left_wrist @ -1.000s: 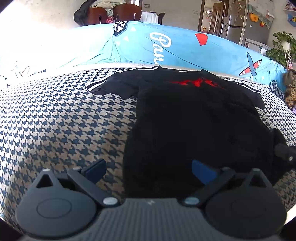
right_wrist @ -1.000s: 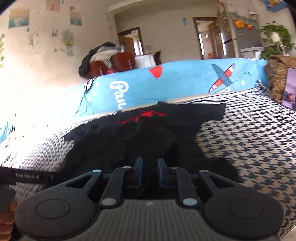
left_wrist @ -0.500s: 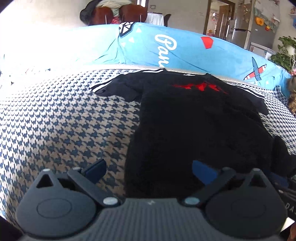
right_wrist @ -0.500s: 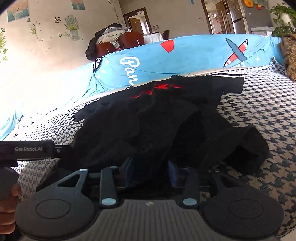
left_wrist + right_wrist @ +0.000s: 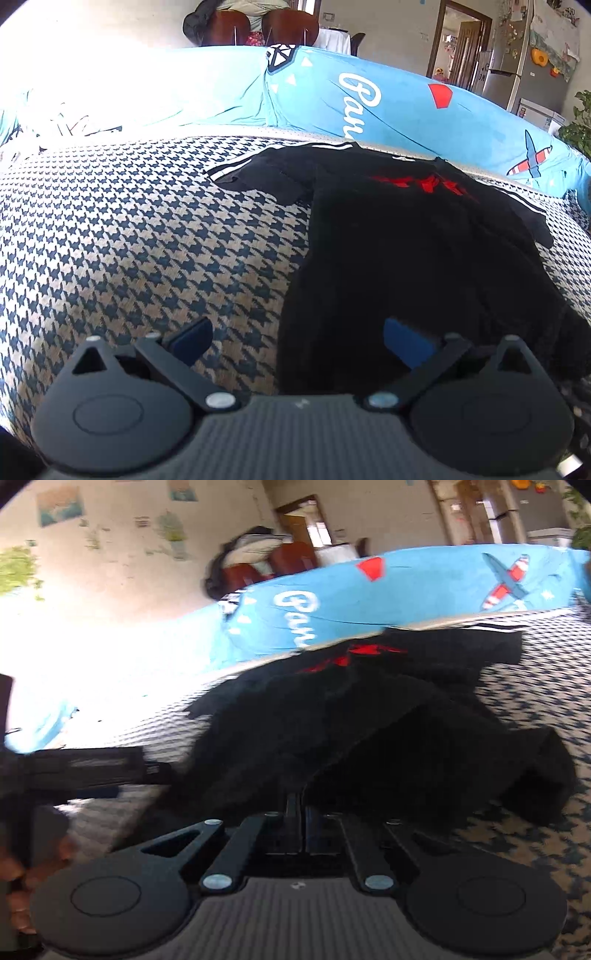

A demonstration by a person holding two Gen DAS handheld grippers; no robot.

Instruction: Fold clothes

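A black T-shirt (image 5: 406, 236) with a red chest print and white-striped sleeves lies spread on the houndstooth bed cover (image 5: 129, 240). My left gripper (image 5: 299, 341) is open wide above the shirt's near left hem: its left finger is over the cover, its right finger over the cloth, and neither pinches anything. In the right wrist view the shirt (image 5: 369, 720) is bunched, with a fold rising from my right gripper (image 5: 301, 805). Its jaws are closing and stand together on the shirt's near edge. The left gripper's body (image 5: 85, 768) shows at the left.
A long blue printed bolster (image 5: 388, 107) lies across the far side of the bed. Behind it stand brown chairs (image 5: 258, 22) with clothes piled on them, a doorway and a fridge. A person's hand (image 5: 22, 886) shows at the lower left of the right wrist view.
My right gripper's jaws opened half a second ago and have now come together on the shirt's near edge, lifting a fold. The left gripper has stayed open and barely shifted.
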